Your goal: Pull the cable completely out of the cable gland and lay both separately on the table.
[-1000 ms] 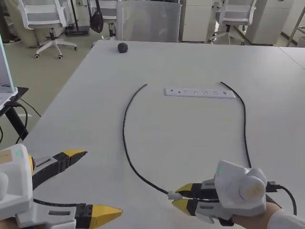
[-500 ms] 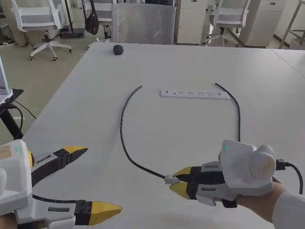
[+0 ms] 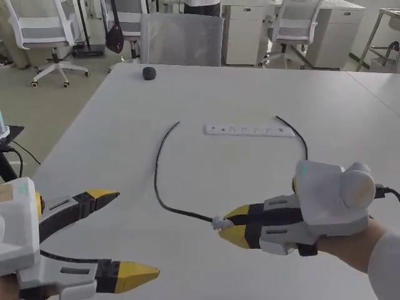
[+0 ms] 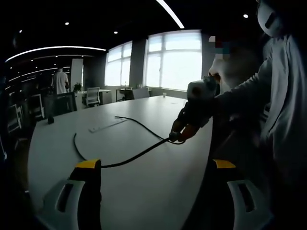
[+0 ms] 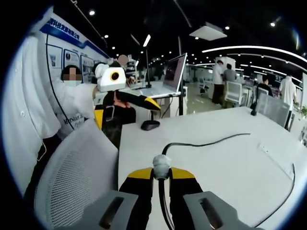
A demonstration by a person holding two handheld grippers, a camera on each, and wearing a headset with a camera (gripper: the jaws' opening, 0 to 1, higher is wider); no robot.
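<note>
A small pale cable gland (image 3: 219, 222) sits on the near end of a thin black cable (image 3: 156, 175) that curves away over the white table (image 3: 250, 81). My right gripper (image 3: 229, 226) is shut on the gland and holds it a little above the tabletop. In the right gripper view the gland (image 5: 161, 165) stands at the tips of the closed jaws of my right gripper (image 5: 161, 174), with the cable (image 5: 206, 143) leading off to the right. My left gripper (image 3: 122, 234) hangs open at the lower left, apart from the cable. In the left gripper view the gland (image 4: 173, 139) shows ahead between the spread jaws.
A white power strip (image 3: 249, 130) lies mid-table with its own black lead (image 3: 300, 137) curving right. A dark round object (image 3: 149, 73) rests at the far edge. Office chairs (image 3: 181, 37) stand behind the table. A mesh chair back (image 5: 72, 172) and a laptop (image 5: 165, 79) are close by.
My right gripper has risen and moved forward with the gland, lifting the cable's near end off the table. The left gripper has stayed open in place. The head camera has tilted.
</note>
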